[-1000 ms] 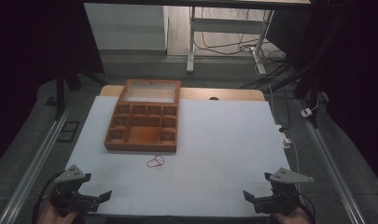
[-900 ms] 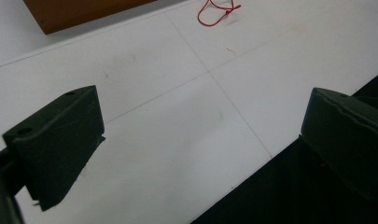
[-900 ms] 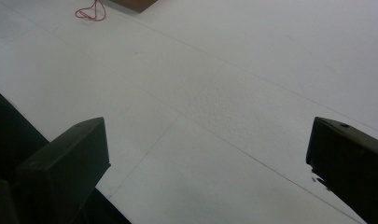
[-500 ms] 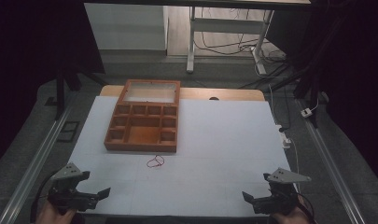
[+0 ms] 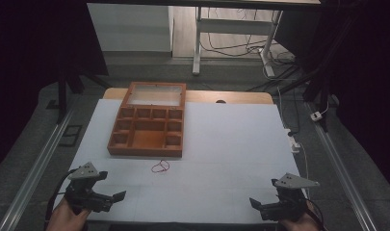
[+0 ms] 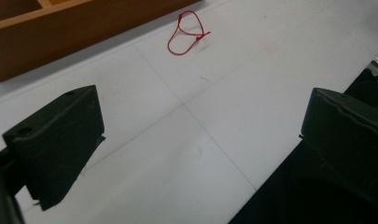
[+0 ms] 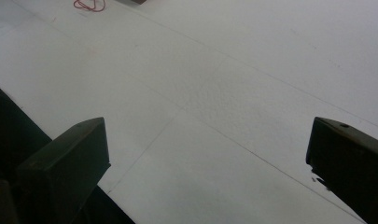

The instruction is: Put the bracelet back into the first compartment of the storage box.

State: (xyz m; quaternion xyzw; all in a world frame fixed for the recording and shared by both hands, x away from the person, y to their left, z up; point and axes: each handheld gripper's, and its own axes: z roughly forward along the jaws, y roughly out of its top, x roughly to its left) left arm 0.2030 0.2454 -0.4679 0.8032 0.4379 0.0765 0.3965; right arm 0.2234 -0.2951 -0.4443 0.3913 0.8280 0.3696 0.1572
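Note:
A wooden compartment box (image 5: 149, 120) with a glass-fronted lid section at its far end sits on the white table (image 5: 231, 144), left of centre. Just in front of it lies a small red loop of string (image 5: 160, 167), also visible as the red loop (image 6: 185, 33) in the left gripper view and the red loop (image 7: 87, 5) at the top of the right gripper view. My left gripper (image 5: 116, 197) hovers open near the front left corner, holding nothing. My right gripper (image 5: 254, 204) hovers open near the front right corner, likewise holding nothing.
The box's wooden front wall (image 6: 60, 32) lies ahead of the left gripper. Metal rails (image 5: 33, 168) run along both sides of the table. Cables and a small white plug (image 5: 318, 116) lie on the floor to the right. A desk frame (image 5: 231, 29) stands beyond the table.
The left gripper has shifted slightly toward the front edge. The right gripper has barely moved. Box and red loop stay put.

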